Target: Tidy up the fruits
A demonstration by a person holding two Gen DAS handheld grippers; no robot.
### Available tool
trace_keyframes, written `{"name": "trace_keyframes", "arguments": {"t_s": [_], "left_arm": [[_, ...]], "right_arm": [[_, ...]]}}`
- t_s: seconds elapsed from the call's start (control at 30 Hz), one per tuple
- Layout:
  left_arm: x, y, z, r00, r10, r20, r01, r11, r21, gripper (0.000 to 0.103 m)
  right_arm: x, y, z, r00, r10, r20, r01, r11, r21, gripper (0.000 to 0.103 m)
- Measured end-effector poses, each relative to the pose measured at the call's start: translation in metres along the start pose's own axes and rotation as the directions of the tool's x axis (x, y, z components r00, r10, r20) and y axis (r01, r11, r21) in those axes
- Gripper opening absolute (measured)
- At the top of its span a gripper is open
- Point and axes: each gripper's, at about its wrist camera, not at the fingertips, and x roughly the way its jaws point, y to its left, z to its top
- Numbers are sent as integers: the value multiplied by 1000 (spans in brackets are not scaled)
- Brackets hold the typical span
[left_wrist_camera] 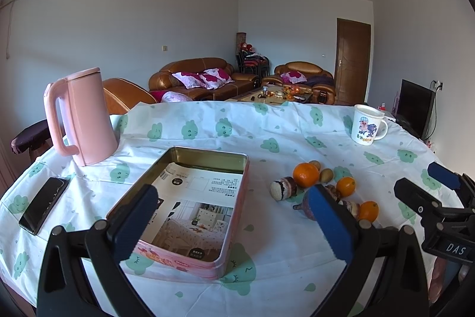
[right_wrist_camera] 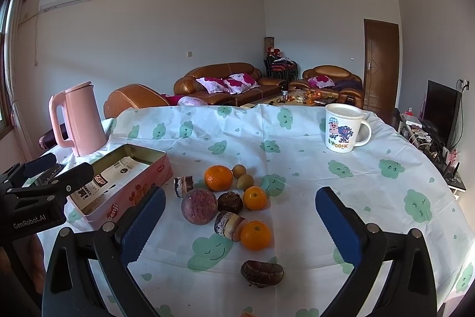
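Since nothing is in the tin yet, I'd say this is the very start: both tongs hover over the bench with its cloud-print cloth, and no fruit is picked.

Biggest thing first: the pink tin sits open toward the left edge of the bench, with only a printed sheet lying in it. Behind it, near the far left edge, stands a pink kettle, and a cartoon mug sits toward the far right edge.

The fruit pile lies mid-bench, just right of the tin: a purple passion fruit, three oranges, a couple of small brownish-green fruits, plus some dark knobbly things I can't identify. One dark lump sits apart, closest to the near edge.

Left tongs are spread wide, empty, over the tin's near right corner. Right tongs are also spread, empty, framing the pile.

Next move, my guess: the right tongs drop onto one round fruit, probably the near orange, squeeze gently so it doesn't roll, then carry it left to the tin.
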Motion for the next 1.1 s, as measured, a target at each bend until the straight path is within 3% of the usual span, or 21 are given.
{"name": "trace_keyframes", "arguments": {"t_s": [0.53, 0.63, 0.77, 0.83, 0.9, 0.97, 1.07, 1.1], "left_arm": [[5, -3, -13, 1000, -15, -17, 15, 1000, 2, 103], [15, -13, -21, 998, -37, -41, 37, 999, 7, 103], [22, -25, -27, 996, -57, -66, 59, 998, 27, 103], [26, -30, -28, 994, -76, -82, 79, 996, 32, 103], [31, -34, -28, 991, -92, -98, 95, 995, 36, 103], [35, -38, -28, 988, -104, -116, 110, 993, 38, 103], [40, -40, -27, 983, -126, -134, 131, 991, 29, 103], [40, -42, -26, 982, -132, -136, 137, 990, 28, 103]], "right_arm": [[3, -7, -20, 999, -32, -9, 31, 999, -33, 102], [10, -13, -32, 997, -68, -42, 66, 996, -57, 102], [22, -26, -53, 993, -43, -109, 40, 999, -33, 101], [29, -29, -60, 989, -28, -143, 25, 999, -24, 96], [35, -30, -64, 984, 0, -177, -3, 1000, -18, 80], [41, -30, -66, 978, 17, -207, -20, 1000, -12, 73], [49, -28, -72, 968, 15, -249, -20, 1000, -16, 71], [51, -29, -73, 966, 27, -259, -30, 1000, -7, 63]]}}
